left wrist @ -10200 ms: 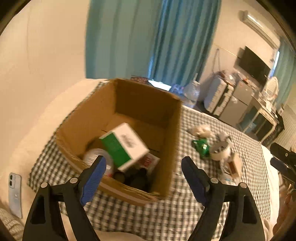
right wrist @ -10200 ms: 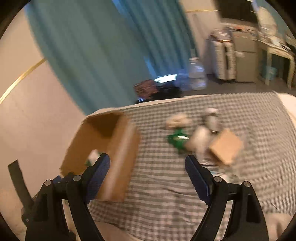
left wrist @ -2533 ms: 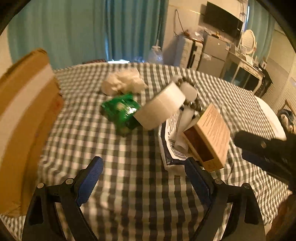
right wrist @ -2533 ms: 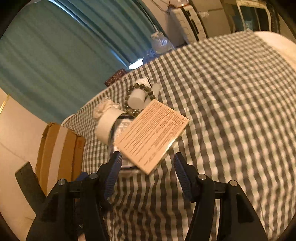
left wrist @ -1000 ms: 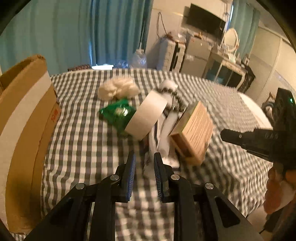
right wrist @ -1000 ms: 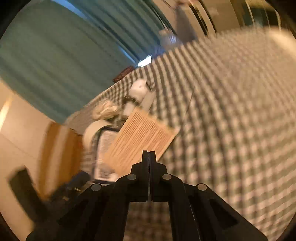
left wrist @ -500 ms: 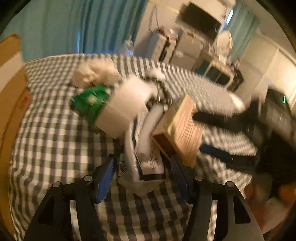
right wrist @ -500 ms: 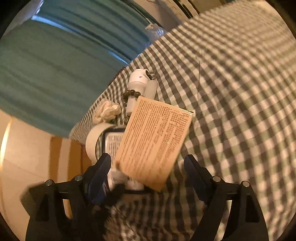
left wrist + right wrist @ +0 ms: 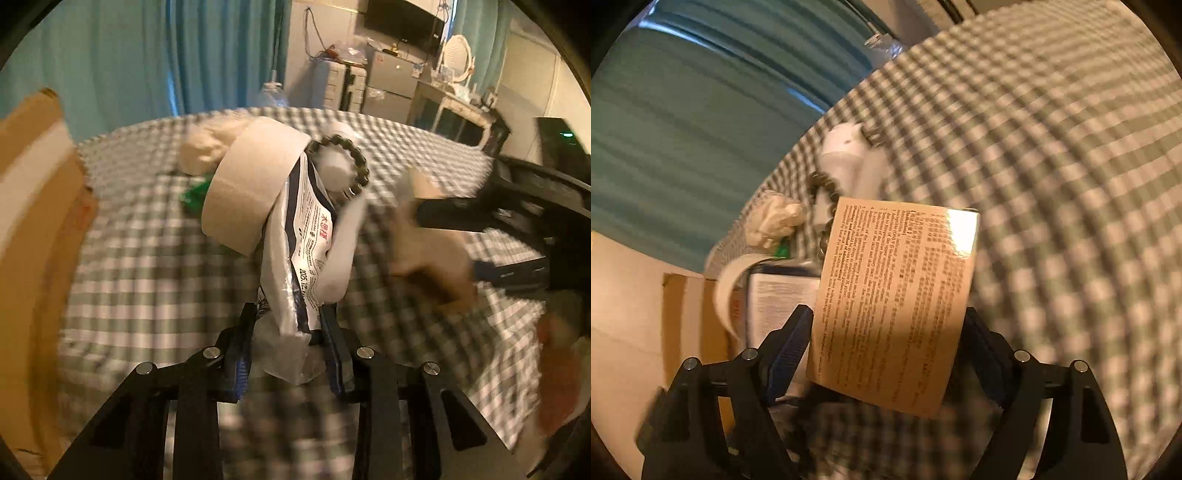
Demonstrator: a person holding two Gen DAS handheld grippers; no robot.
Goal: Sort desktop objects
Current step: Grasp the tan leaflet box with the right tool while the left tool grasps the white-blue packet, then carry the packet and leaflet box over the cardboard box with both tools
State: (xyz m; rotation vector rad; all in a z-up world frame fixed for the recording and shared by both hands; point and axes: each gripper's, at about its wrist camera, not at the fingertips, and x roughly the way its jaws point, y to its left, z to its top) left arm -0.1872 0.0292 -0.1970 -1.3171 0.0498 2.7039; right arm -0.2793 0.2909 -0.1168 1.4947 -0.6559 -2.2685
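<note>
Left wrist: plastic packet [image 9: 295, 258] between left claw [image 9: 288, 325] fingers.

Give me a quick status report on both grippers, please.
Left gripper shut on plastic packet. Right gripper shut on tan box. Tape roll leaning against packet.

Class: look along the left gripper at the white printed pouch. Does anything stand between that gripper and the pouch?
Nothing visible does. The left gripper already has the white printed pouch between its fingers. The tape roll leans on the pouch's far end, beyond the grip.

Cardboard box [image 9: 33, 229] walls off the left, bare checked cloth [image 9: 1071, 184] right, clutter pile [image 9: 280, 192] centre
</note>
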